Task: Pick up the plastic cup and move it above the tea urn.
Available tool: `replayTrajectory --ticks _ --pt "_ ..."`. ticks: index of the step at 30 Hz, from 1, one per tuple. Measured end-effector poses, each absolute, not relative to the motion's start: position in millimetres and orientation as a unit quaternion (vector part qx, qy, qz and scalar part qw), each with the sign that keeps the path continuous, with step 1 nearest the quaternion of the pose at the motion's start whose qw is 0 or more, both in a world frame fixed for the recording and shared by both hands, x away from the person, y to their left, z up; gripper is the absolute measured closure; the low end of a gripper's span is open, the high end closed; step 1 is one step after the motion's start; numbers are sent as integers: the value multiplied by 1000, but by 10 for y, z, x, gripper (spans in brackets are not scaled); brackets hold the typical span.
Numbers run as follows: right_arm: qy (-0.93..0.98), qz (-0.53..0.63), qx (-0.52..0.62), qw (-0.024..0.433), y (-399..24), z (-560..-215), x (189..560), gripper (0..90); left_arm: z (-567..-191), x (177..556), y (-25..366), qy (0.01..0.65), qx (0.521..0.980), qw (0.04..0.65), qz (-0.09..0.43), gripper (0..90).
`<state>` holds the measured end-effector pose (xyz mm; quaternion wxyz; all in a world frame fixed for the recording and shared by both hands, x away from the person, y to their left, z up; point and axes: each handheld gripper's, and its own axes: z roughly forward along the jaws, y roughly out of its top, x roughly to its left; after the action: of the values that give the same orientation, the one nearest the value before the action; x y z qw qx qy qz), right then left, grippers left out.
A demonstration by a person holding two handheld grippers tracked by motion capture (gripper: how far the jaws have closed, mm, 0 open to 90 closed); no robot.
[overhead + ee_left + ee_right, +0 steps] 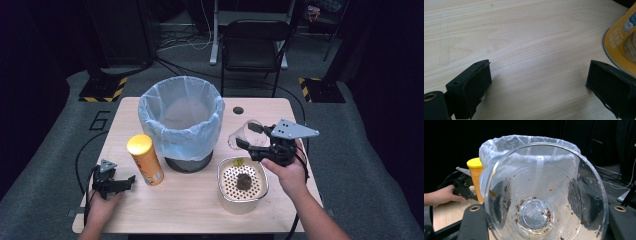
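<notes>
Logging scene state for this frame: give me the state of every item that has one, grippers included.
clear plastic cup: held, tipped on its side, emptied, crumbs stuck inside
right gripper: shut on the cup, raised above the table
left gripper: open, empty, low over the table
bin: upright, lined with a bag
yellow can: upright, lid on
strainer tray: on the table, holds a dark clump

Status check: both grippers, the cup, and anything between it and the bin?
Right gripper shut on plastic cup, dirty inside, raised beside bin. Left gripper open, resting on table by yellow can. Nothing between.
</notes>
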<state>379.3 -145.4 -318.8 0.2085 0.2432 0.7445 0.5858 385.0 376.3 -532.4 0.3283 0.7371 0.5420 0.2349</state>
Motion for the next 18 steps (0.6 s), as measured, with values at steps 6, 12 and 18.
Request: replayTrajectory --ticks 6,12,18 --pt "750 583 230 214 -1331 -2966 3879 340 -5323 3848 3759 541 738 328 234 56" --pt "755 571 222 233 -1223 -2729 4007 340 -5325 3851 3759 540 738 330 234 56" --pt "756 571 219 233 -1117 -2464 4147 341 -5321 3857 3760 539 740 329 233 56"
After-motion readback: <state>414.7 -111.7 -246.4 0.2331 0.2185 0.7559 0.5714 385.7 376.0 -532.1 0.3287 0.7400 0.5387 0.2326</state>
